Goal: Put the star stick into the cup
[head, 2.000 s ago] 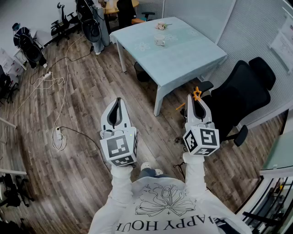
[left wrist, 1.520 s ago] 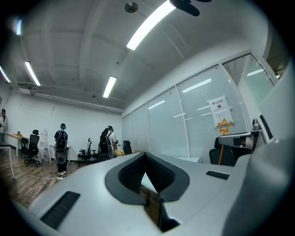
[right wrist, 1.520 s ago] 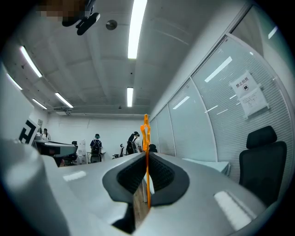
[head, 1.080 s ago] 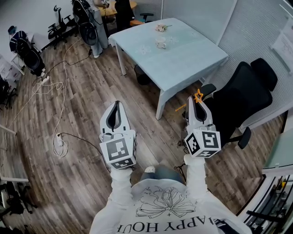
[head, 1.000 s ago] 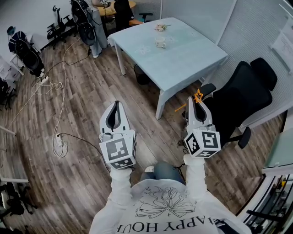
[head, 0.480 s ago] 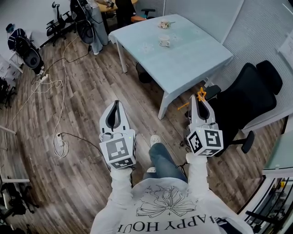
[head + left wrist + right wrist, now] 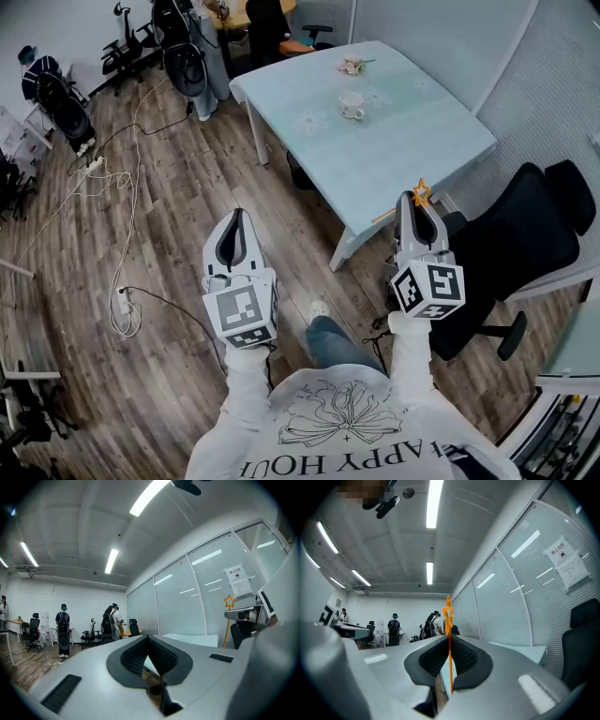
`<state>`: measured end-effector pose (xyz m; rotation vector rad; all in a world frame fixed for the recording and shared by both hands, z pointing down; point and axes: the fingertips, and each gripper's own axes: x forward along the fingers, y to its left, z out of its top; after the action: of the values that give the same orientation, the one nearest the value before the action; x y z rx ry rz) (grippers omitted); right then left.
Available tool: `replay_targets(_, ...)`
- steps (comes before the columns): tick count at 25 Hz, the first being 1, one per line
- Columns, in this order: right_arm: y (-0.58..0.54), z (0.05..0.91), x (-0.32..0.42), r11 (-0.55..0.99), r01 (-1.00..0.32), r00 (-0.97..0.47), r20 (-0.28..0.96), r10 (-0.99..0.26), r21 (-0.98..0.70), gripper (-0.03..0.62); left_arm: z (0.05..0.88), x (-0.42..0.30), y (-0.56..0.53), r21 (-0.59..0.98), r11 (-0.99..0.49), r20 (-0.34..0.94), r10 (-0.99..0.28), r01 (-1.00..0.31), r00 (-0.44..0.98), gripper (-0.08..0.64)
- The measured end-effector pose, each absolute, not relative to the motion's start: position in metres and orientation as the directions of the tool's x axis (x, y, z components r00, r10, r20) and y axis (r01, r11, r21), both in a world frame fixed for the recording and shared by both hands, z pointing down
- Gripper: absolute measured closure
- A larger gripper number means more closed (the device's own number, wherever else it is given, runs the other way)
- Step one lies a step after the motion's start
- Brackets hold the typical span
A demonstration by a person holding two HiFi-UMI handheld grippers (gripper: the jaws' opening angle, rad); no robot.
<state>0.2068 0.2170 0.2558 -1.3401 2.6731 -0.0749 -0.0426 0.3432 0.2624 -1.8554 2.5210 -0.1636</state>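
Observation:
An orange star stick (image 7: 421,192) stands upright between the pads of my right gripper (image 7: 418,200), which is shut on it. The star rises above the fingertips, and the thin shaft (image 7: 449,648) runs down between the jaws. The same star (image 7: 229,602) shows at the right of the left gripper view. A white cup (image 7: 352,104) stands far ahead on the pale blue table (image 7: 412,150). My left gripper (image 7: 236,215) is held level over the wooden floor, shut with nothing in it (image 7: 147,638). Both grippers are short of the table.
A black office chair (image 7: 525,234) stands just right of my right gripper, by the table's near corner. A small flower piece (image 7: 352,65) lies behind the cup. Cables (image 7: 122,305) trail over the floor at the left. People and more chairs (image 7: 187,56) are at the back.
Both grippers have moved forward toward the table with the person's steps; table and cup now sit nearer and further right in the head view. The star stick stays gripped.

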Motion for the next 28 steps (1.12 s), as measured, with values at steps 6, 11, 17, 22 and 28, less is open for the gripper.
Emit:
replay_targets(6, 0.138, 0.244, 0.176, 0.612, -0.786, -0.6, -0.129, -0.789, -0.091, 0.571, 0.255, -0.072, 0.264, -0.091, 0.296, 0.043, -0.953, -0.951, -0.301, 0.554)
replay_targets(11, 0.076, 0.24, 0.16, 0.61, -0.788, -0.597, -0.132, -0.791, -0.088, 0.571, 0.248, -0.088, 0.203, -0.096, 0.293, 0.036, -0.954, -0.951, -0.298, 0.554)
replay_targets(17, 0.031, 0.242, 0.146, 0.608, -0.791, -0.598, -0.122, -0.792, -0.074, 0.571, 0.254, -0.104, 0.157, -0.089, 0.287, 0.052, -0.955, -0.954, -0.292, 0.554)
replay_targets(22, 0.001, 0.242, 0.138, 0.597, -0.799, -0.588, -0.12, -0.8, -0.067, 0.571, 0.263, -0.117, 0.127, -0.079, 0.276, 0.074, -0.957, -0.958, -0.282, 0.554)
replay_targets(28, -0.045, 0.253, 0.124, 0.58, -0.811, -0.57, -0.113, -0.814, -0.082, 0.571, 0.276, -0.137, 0.079, -0.072, 0.26, 0.08, -0.961, -0.963, -0.265, 0.554)
